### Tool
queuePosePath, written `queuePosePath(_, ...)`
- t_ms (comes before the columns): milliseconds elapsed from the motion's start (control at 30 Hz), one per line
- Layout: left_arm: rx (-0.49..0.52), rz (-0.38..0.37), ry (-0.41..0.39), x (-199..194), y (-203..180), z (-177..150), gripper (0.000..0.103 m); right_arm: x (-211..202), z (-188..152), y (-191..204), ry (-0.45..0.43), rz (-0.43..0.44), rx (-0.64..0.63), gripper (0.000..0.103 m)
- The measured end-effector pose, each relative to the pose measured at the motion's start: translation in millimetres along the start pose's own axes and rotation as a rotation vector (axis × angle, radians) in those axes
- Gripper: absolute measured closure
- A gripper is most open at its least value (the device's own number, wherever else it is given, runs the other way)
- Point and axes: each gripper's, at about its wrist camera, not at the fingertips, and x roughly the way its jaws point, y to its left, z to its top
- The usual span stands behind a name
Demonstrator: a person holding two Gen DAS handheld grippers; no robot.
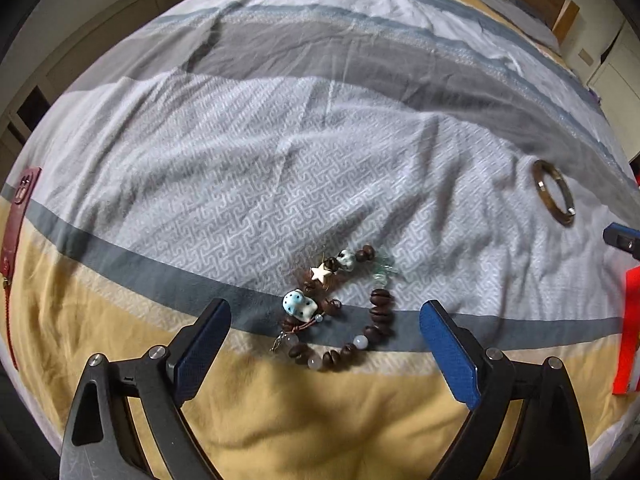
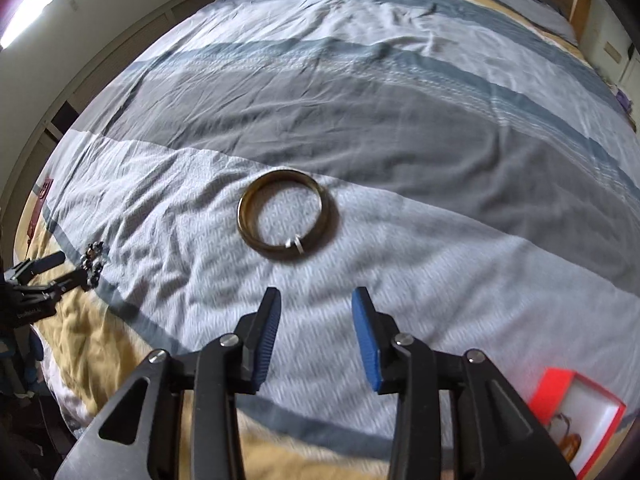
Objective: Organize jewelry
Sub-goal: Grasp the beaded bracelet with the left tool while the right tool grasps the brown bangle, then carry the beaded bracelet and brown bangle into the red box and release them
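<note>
left claw (image 1: 325, 316) wide open, empty, straddling beaded bracelet (image 1: 340, 312) | right claw (image 2: 316, 300) part open, empty; bangle (image 2: 285, 213) at 12 o'clock | red box (image 2: 576, 412) at 4 o'clock

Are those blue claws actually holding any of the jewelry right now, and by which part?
No. The left gripper is open around the beaded bracelet without gripping it; the right gripper is open, short of the bangle.

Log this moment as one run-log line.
left: open, at bracelet | right: open, short of bangle | box: open
</note>
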Motion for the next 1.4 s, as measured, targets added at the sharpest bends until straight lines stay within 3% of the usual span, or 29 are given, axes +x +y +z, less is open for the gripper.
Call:
queuePosePath(233, -0.008, 0.036, 0.025, 22.8, 0.6, -3.6, 0.01, 28.1, 27.3, -4.2, 0.003, 0.021, 0.034, 0.067)
queuePosePath(400, -0.028, 0.035, 0.012, 19.7, -2.6, -6.1, 0.035, 54.3, 39.3, -2.5, 0.033, 0.037, 0.043, 0.067)
queuePosePath(633, -0.038, 0.016, 0.011, 13.8, -11.1, -11.3, 0.056, 76.2, 41.6, -0.5, 0.052, 0.01, 0.051, 0.068)
queuePosePath(700, -0.04, 0.007, 0.013, 11.4, -13.4, -11.6, 0.077, 77.5, 39.7, -0.9, 0.054, 0.013, 0.049, 0.072)
queuePosePath(767, -0.034, -0.006, 0.019, 8.9, -20.7, -9.6, 0.086, 75.5, 37.5, -1.4, 0.06, 0.02, 0.053, 0.081)
queuePosePath(1000, -0.03, -0.046, 0.021, -3.5, -47.7, -16.5, 0.086, 56.9, 14.1, 11.0, 0.083, 0.013, -0.044, 0.093)
queuePosePath(1400, 0.04, -0.07, 0.044, -20.4, -89.3, -33.4, 0.086, -21.8, -57.3, -4.2, 0.016, 0.06, 0.031, 0.093)
